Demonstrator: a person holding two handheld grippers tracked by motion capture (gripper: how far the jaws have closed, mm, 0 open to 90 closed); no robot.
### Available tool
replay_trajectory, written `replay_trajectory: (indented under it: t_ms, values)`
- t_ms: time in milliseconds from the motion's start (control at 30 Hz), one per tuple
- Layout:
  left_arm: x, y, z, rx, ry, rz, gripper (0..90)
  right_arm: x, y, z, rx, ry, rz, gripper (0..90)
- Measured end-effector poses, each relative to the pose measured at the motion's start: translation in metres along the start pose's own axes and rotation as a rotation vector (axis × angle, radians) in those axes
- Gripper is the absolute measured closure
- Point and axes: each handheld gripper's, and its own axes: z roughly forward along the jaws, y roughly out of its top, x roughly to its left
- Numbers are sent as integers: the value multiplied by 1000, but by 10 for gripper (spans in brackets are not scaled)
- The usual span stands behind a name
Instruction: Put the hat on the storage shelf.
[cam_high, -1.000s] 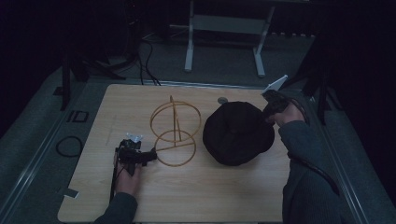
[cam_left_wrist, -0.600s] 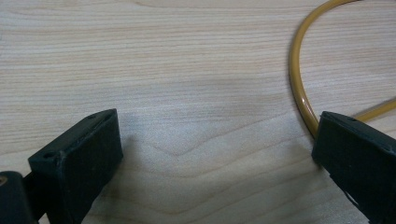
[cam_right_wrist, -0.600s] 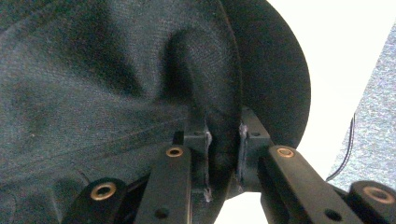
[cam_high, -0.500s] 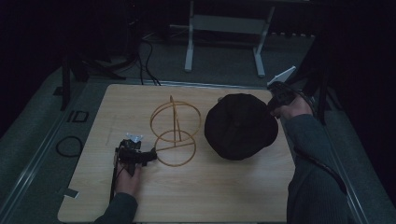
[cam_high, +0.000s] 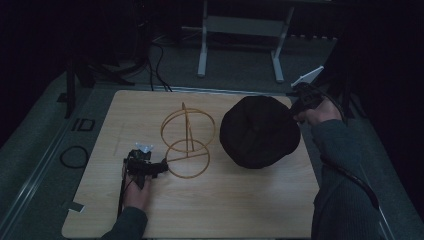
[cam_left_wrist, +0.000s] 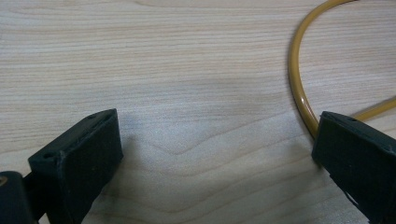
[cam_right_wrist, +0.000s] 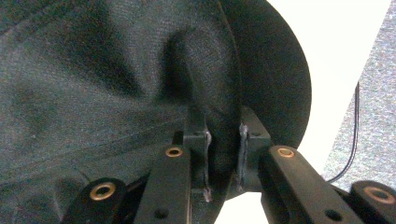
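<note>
Pale wood-grain table (cam_high: 100, 125) stands in a dim room with grey floor around it. At its near left, the left gripper (cam_high: 161, 166) lies low with jaws spread wide on bare wood, its right jaw touching the yellow wire stand (cam_high: 187, 145). Right of the stand sits a black hat (cam_high: 260, 132); the right gripper (cam_right_wrist: 223, 158) is clamped on its brim at the far right. Beyond the table, a metal frame (cam_high: 240, 30) and cables (cam_high: 157, 55) lie on the floor.
</note>
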Motion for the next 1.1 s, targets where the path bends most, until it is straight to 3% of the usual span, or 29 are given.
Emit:
replay_trajectory:
  t_ms: [833, 1100]
  values:
    - [0, 0, 0, 0, 0, 1, 12, 11, 3, -16, -12, 13, -20, 777]
    - [0, 0, 0, 0, 0, 1, 12, 17, 2, -35, -40, 12, -31, 777]
